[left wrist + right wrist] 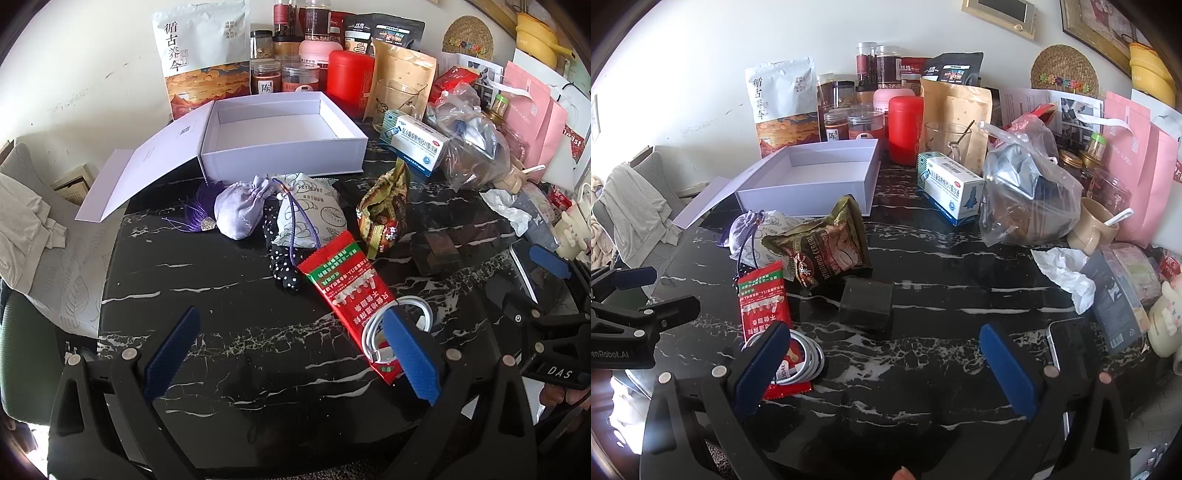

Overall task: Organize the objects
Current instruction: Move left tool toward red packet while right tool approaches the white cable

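An open, empty white box [280,129] [820,173] stands at the back of the black marble table [221,295], lid flapped left. In front lie a lavender pouch [242,208], a printed white sachet [314,210], a polka-dot cloth [280,262], a green-brown snack bag [384,214] [827,247], a red packet [347,288] [764,299] with a coiled white cable [391,328] [805,358] on it, and a small dark box [866,302]. My left gripper [291,332] is open and empty above the near table. My right gripper [882,350] is open and empty, near the cable.
Jars, a red canister [349,79], pouches and a tea bag [203,55] line the back wall. A medicine box [413,144], a plastic bag [1027,192], pink bags [1137,162], a cup [1097,225], tissue and a phone [1067,339] crowd the right side. A chair stands left.
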Available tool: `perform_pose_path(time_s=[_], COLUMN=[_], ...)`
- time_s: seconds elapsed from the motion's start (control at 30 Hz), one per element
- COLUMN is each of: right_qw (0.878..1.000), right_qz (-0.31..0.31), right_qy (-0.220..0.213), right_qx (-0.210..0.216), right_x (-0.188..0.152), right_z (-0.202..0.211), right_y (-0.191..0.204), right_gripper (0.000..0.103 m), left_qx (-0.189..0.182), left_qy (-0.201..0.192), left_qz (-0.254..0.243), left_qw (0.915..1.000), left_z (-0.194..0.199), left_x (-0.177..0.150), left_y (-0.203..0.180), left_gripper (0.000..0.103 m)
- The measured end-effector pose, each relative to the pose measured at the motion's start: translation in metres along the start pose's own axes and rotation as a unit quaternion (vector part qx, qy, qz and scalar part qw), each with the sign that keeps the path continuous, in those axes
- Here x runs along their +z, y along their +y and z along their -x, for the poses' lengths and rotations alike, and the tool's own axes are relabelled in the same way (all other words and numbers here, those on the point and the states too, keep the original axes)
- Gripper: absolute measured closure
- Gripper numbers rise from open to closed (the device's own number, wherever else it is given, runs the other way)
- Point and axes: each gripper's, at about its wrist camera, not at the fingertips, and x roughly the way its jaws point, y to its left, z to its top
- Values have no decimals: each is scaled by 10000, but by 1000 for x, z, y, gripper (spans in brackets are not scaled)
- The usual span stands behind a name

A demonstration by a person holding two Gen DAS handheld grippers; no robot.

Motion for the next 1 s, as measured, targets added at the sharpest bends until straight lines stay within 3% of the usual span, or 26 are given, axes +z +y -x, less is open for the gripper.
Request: perform_pose_path(time_s=[0.73, 1.0], right_qw=[9999, 9993], right_qz=[5, -69], right_qy=[-76, 85], right_qx=[91, 359], right_x=[-16, -25], right_z=[15, 6], right_y=[5, 4], right_gripper=[1, 1], left_qx=[-123, -266], left_qy=[-35, 72], left_qz=[-2, -19], left_qw=[9999, 9996], left_z=[12, 6], left_x=[-16, -23], left_y=[-5, -10], left_gripper=[4, 4])
